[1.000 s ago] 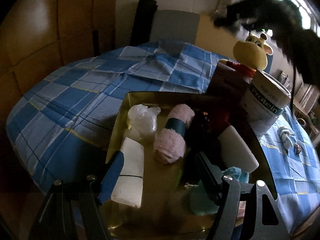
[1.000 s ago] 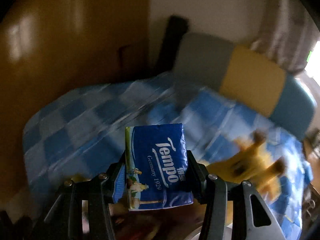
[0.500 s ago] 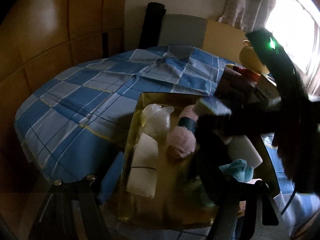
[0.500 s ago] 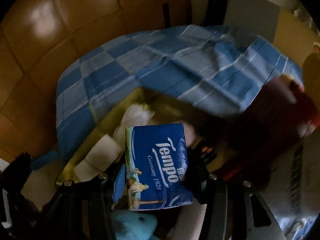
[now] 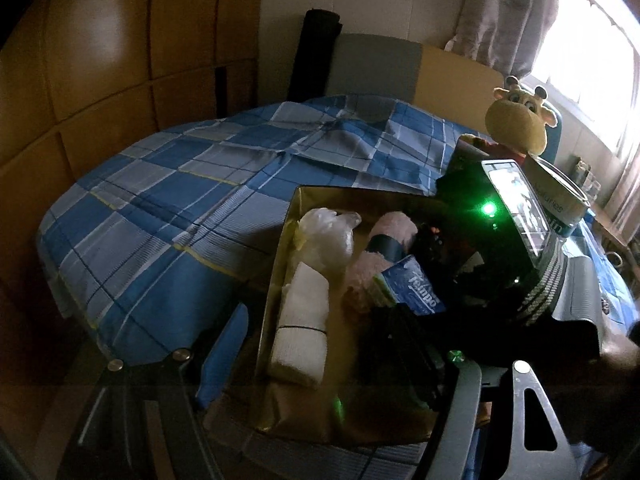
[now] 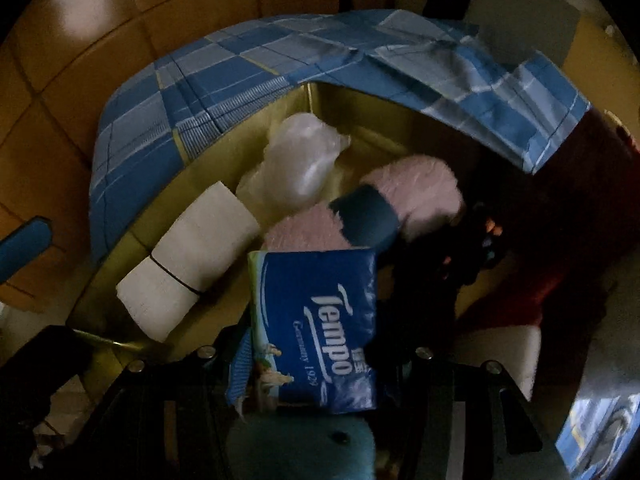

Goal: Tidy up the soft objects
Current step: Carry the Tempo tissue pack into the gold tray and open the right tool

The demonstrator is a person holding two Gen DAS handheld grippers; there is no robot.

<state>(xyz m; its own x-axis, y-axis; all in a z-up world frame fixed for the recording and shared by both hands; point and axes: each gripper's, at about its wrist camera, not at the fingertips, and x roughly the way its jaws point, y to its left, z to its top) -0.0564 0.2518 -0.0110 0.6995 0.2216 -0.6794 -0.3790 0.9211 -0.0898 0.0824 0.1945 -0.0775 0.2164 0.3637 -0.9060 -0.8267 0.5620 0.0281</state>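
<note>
- Wood-panelled walls stand behind a bed under a blue checked bedspread [image 5: 192,196]; a window glares at the far right of our left view.
- On the bedspread sits a gold box [image 5: 280,264], open at the top.
- Inside it we see a white rolled towel [image 5: 302,320] along the left wall, a clear plastic bag [image 5: 326,236] behind it, and a pink rolled towel [image 5: 384,256] with a dark band beside them.
- Our right gripper [image 6: 316,344] is clenched on a blue Tempo tissue pack [image 6: 320,320], holding it above the box interior, just in front of the pink roll; something teal [image 6: 304,444] lies below it.
- Our left gripper [image 5: 320,360] hangs at the box's near end with its jaws apart and nothing between the pads; its blue-padded left finger [image 5: 224,356] stands outside the box's left wall.
- A yellow plush giraffe [image 5: 518,120] sits behind the box on the right, above a white tin [image 5: 560,204].
</note>
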